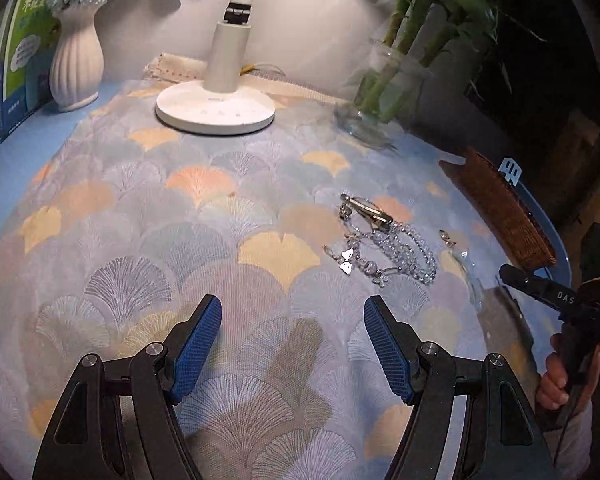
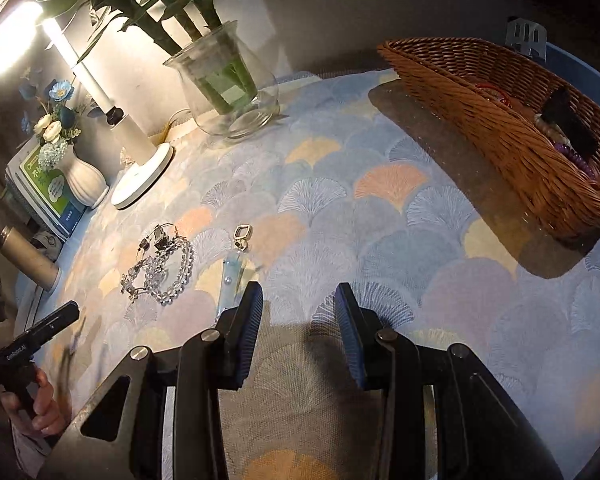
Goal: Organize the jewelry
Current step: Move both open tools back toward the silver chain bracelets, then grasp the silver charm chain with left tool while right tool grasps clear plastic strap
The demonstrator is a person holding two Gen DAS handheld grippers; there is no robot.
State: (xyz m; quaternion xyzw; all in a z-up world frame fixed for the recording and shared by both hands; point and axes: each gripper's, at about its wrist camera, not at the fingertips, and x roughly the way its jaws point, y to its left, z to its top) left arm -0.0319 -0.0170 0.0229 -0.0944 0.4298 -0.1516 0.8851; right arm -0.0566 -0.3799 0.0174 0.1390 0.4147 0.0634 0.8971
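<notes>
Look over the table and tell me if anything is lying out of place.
A tangle of clear bead bracelets and a small keychain charm lie loose on the tablecloth, while other bead pieces already sit inside the wicker basket. Nothing looks spilled or broken.

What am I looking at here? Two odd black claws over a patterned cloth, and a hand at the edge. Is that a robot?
No robot: a person holds a pistol-grip tool with two blue-padded fingers in each hand. Each picture comes from a camera on one tool, looking along its fingers. The left gripper and right gripper both stand open and empty. In the left view a hand grips the other tool. On the fan-patterned tablecloth lie a tangle of crystal bead bracelets and a pale blue keychain charm. A wicker basket to the right already holds some beads. A desk lamp, a white vase and a glass vase of bamboo stand behind.
</notes>
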